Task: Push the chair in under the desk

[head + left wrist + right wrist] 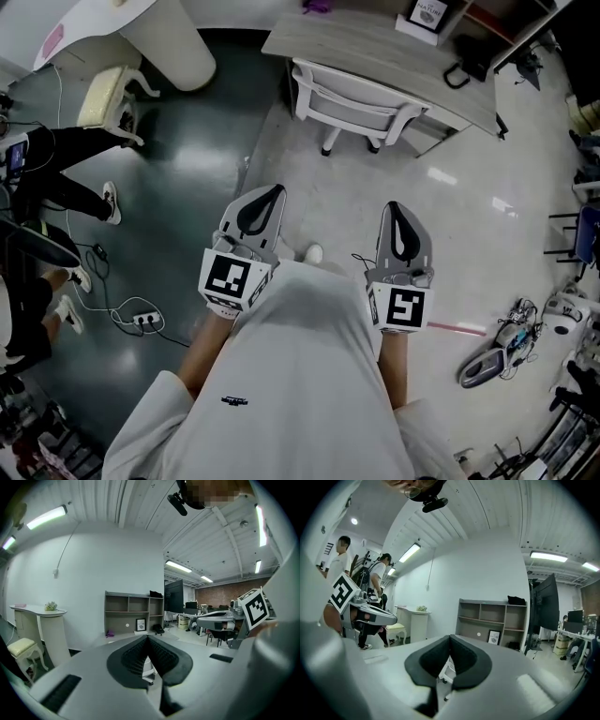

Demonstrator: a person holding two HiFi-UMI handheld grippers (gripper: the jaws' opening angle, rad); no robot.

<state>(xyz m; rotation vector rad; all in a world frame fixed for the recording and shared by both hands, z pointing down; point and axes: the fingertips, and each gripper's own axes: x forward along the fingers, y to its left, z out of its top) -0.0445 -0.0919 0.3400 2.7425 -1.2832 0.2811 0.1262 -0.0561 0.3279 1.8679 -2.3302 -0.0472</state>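
A white chair stands at the grey desk, its back towards me and its seat partly under the top. Both grippers are held in front of my body, well short of the chair and apart from it. My left gripper is shut with nothing in it, and so is my right gripper. In the left gripper view the shut jaws point at the desk and its shelf unit, with a bit of chair below them. The right gripper view shows its shut jaws over the chair.
A white vanity and cream stool stand at the far left. People stand on the dark floor at left, near a power strip with cables. Equipment lies on the floor at right. A black bag sits on the desk.
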